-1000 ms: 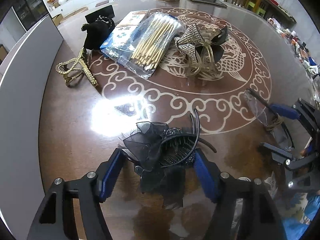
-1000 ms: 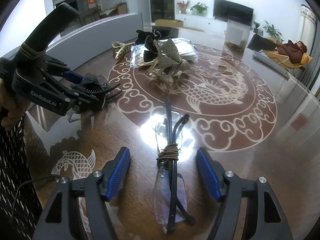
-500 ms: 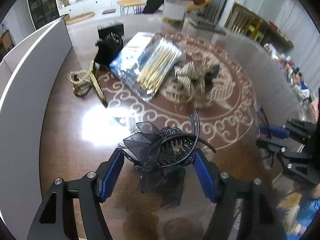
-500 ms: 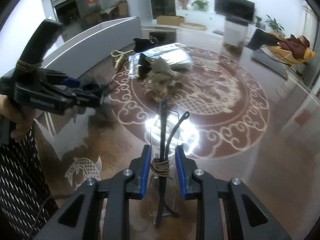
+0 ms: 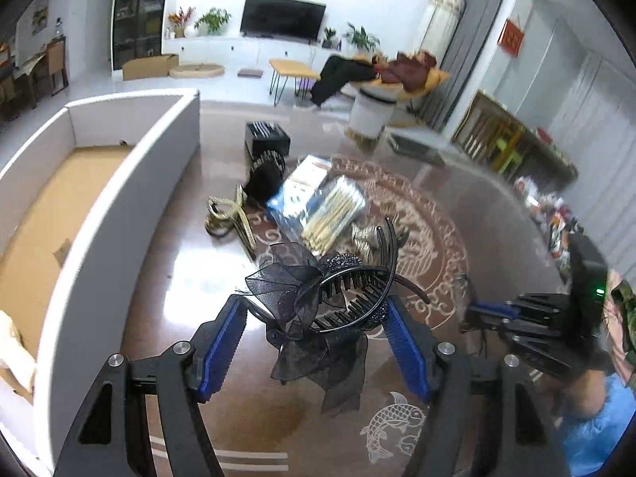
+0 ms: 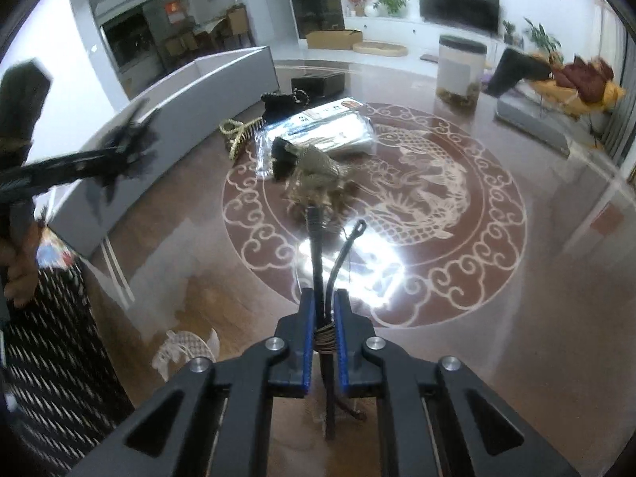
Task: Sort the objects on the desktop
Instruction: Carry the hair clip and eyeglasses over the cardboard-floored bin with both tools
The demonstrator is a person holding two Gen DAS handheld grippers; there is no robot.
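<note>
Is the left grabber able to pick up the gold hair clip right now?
Probably not yet: the left gripper is shut on the black bow hair clip, so its fingers are full. The gold hair clip lies uncovered on the table ahead.

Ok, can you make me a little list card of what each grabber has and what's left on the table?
left gripper: shut on black bow hair clip, lifted off the table
right gripper: shut on folded glasses
box: white walls, open, beside the left gripper
still on table: gold hair claw, cotton swab pack, silver bow clip
</note>
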